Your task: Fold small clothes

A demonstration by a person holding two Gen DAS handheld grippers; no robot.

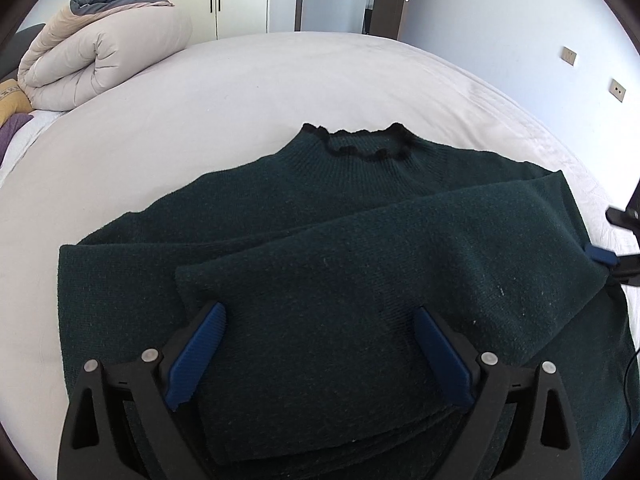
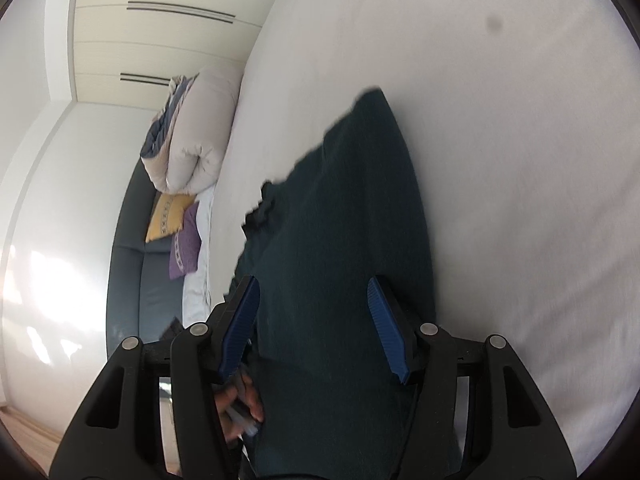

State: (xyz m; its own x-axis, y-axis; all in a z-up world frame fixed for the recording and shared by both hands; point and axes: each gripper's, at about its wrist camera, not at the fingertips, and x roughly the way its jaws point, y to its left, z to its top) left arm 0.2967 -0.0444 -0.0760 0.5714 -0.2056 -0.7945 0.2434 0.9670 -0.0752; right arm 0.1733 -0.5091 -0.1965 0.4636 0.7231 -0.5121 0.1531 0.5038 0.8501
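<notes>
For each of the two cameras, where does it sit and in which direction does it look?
Left wrist: rides on the left claw, looking across the dark green sweater and white bed toward the wardrobe; its own open blue fingers show.
Right wrist: rides on the right claw, rolled sideways, looking along the sweater; its open fingers show.
Shared: sweater, bed, folded duvet.

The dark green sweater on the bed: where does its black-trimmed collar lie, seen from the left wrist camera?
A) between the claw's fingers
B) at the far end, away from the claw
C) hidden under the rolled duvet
B: the collar sits at the far end of the dark green sweater, well beyond the left claw, whose open fingers straddle the near folded part.
</notes>
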